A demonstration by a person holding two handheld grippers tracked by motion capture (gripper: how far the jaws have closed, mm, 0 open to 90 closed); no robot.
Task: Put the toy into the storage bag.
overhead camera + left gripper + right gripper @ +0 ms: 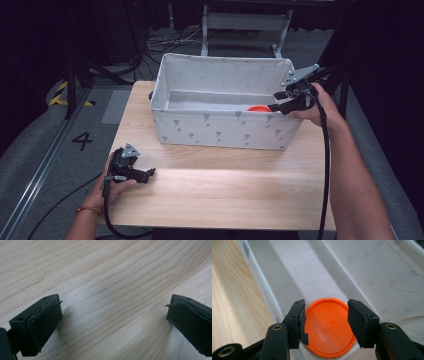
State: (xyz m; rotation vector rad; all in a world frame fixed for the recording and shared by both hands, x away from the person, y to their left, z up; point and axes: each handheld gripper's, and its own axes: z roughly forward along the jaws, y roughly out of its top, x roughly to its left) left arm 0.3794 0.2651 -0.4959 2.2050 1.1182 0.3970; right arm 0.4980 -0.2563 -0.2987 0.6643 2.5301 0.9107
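Observation:
An orange round disc (258, 108) lies flat on the floor of a white fabric box (220, 131), near its right end. My right gripper (276, 101) reaches over the box's right rim, tilted down toward the disc. In the right gripper view its jaws stand apart above the disc (327, 328), and the right gripper (326, 315) has nothing pressed between its pads. My left gripper (149, 173) rests low on the wooden table (225, 190) at the front left. In the left gripper view the left gripper (113, 315) is wide open over bare wood (112, 277).
The box stands across the far half of the table, its walls taller than the disc. A strip of wood (227, 302) runs beside the box's near wall. Cables trail from both grippers off the table's front. Dark floor with cables and a metal frame (245, 22) lies beyond.

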